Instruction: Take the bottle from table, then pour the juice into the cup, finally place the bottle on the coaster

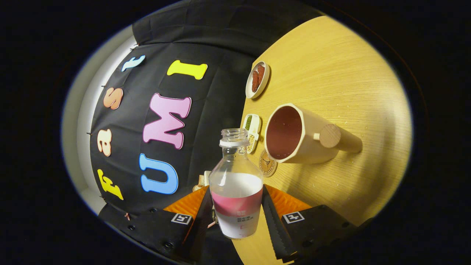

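We've got the tongs (236, 206) clamped on the bottle (236, 184), rolled w/ its open neck toward the cup (294, 134) for pouring; coaster (268, 163) beyond.

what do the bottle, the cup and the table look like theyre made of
Clear bottle, shut in the tongs: see-through, glossy, plastic or glass. Beige cup with round knob handle: matte, likely wood or ceramic; the knob shows grain. Light table: wood or wood-look laminate, fine grain lines.

Warm, even overhead lighting; sharp focus; strong fisheye bending at the rim; soft shadow beside the beige wooden-handled cup (305, 134).
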`<move>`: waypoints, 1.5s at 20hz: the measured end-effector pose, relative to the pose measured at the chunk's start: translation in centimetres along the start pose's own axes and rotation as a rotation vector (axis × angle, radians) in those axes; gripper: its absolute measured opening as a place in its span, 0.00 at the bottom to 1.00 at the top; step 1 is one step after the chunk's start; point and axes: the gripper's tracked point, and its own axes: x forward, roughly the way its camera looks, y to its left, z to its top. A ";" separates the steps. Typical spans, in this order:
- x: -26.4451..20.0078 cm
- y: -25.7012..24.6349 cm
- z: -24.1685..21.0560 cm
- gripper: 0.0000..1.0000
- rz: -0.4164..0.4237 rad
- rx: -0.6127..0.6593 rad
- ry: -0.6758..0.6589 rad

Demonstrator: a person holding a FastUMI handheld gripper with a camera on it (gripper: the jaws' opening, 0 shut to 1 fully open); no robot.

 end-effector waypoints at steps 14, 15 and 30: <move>0.6 0.6 -0.4 0.74 0.037 0.267 0.021; 0.6 0.5 -0.4 0.74 0.038 0.281 0.016; 1.5 0.5 -0.1 0.74 0.016 0.427 0.022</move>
